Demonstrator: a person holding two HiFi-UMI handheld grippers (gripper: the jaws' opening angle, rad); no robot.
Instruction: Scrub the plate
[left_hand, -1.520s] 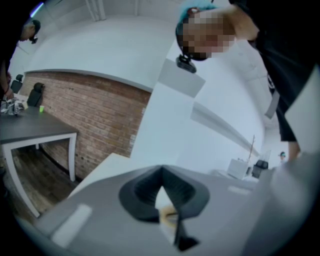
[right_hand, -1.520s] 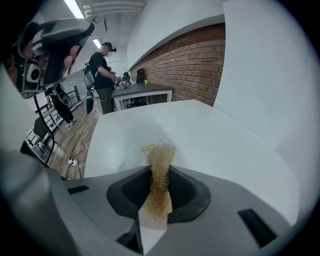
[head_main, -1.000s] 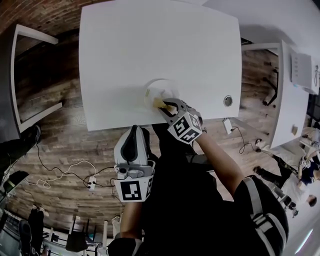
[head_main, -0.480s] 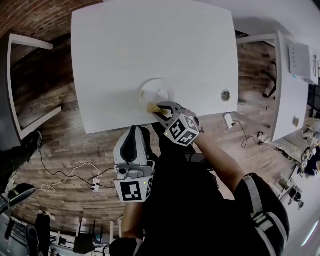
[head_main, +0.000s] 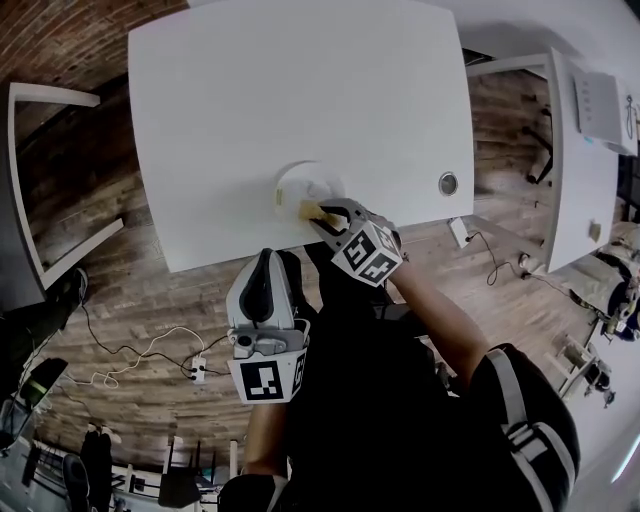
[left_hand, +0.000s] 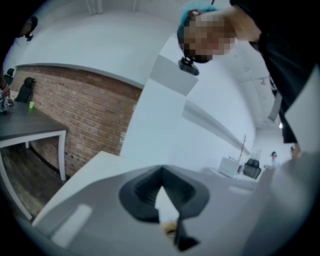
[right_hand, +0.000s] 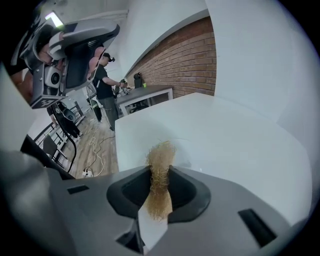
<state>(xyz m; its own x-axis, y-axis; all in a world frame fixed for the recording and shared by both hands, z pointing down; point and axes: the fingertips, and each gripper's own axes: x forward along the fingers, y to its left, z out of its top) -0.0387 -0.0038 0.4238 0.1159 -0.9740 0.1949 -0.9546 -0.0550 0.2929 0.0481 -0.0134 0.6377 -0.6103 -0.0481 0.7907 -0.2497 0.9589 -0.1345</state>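
R tool (head_main: 325, 214) pinches tan scrubber (head_main: 311, 209) on white plate (head_main: 300, 176), frame ctr, near worktop (head_main: 300, 80) front edge; plate rim faint, partly hidden. L tool (head_main: 263, 285) pressed together, below

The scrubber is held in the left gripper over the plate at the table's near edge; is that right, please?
Not quite: the right gripper, not the left, holds the scrubber, as the right gripper view shows. It is over the plate at the table's near edge.

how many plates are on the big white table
1: a round white plate near the white table's front edge, beneath the tan fibrous scrubber clamped in the right gripper. None look hidden.
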